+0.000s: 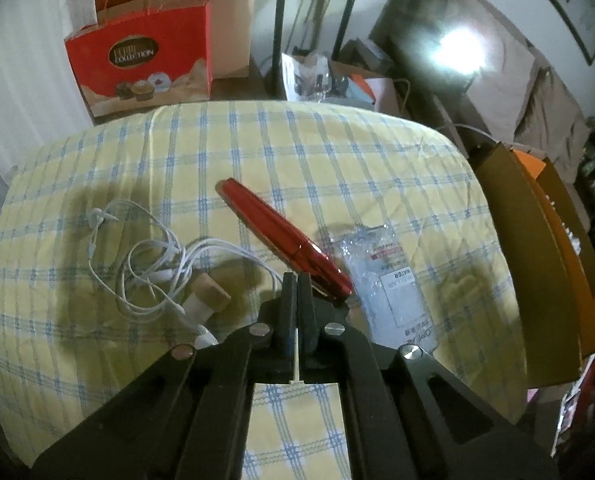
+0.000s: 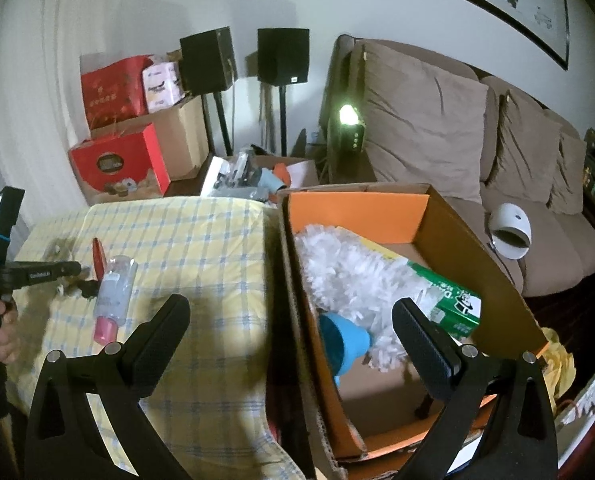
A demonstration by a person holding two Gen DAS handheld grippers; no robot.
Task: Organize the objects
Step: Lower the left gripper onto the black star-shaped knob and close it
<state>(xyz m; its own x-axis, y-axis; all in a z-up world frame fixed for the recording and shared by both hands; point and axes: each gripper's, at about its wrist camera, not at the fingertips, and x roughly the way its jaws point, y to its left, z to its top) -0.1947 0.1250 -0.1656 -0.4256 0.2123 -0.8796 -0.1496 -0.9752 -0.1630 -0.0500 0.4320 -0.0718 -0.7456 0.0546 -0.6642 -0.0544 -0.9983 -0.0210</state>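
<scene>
My left claw [image 1: 297, 280] has its fingers pressed together with nothing visibly between them, tips low over the checked surface [image 1: 337, 152]. The red pen [image 1: 281, 236] lies just past and to the right of those tips; its near end passes just behind the right finger, and I cannot tell whether they touch. Its long axis runs on a slant, from that near end up and away to the left. So to take it I judge I'd have to part the fingers and come in across the barrel, not along it. The earphone cord [image 1: 149, 264] and a small cork-topped bottle [image 1: 207, 300] lie to the left of the claw, a clear water pouch [image 1: 393, 288] to the right of the pen. My right claw [image 2: 291, 336] is spread wide and empty, hanging over the edge between the surface and the orange box [image 2: 357, 204], well apart from the pen [image 2: 98, 258]. The left is the nearer one for the pickup, and the box lies off to its right.
</scene>
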